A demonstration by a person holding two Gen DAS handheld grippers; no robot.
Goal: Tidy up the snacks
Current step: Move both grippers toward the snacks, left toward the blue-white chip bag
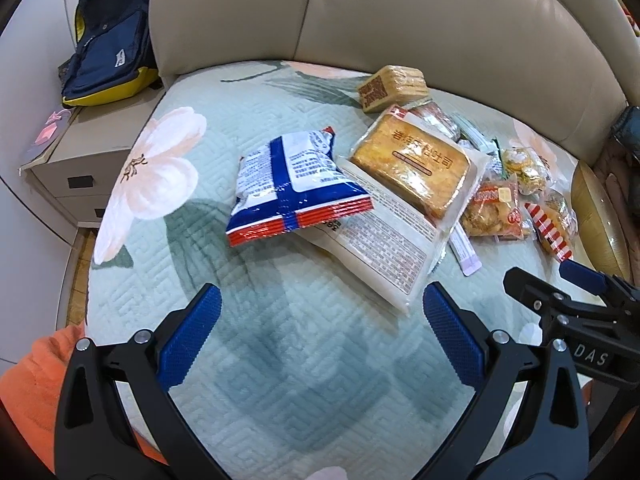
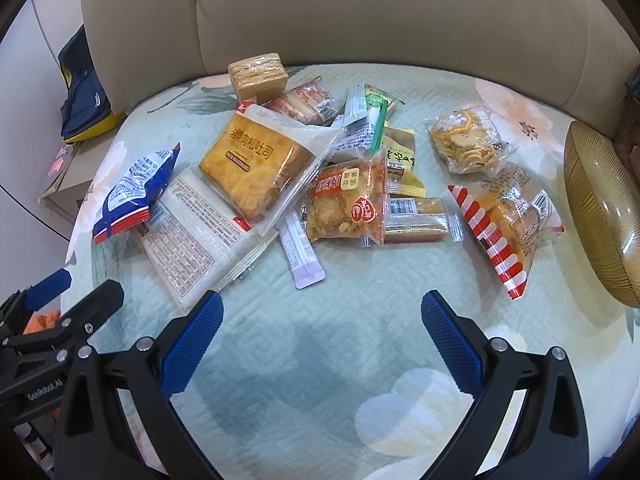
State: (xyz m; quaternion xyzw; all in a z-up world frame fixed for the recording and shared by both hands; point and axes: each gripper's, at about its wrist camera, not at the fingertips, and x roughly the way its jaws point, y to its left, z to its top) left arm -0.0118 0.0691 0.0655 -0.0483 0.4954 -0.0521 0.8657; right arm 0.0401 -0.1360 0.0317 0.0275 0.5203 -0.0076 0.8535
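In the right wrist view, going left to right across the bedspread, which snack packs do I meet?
Blue-and-white chip bag → toast bread pack → orange pastry pack → round cracker bag → red-striped bun pack → gold bowl.

Pale green quilt (image 2: 340, 312), peach blossoms all over!
Blue-and-white chip bag (image 1: 296, 188) edged in red stripes, golden toast pack (image 2: 256, 160), red-and-white striped wrapper (image 2: 500, 236), blue textured fingers (image 2: 192, 344), navy-and-yellow backpack (image 1: 108, 48).
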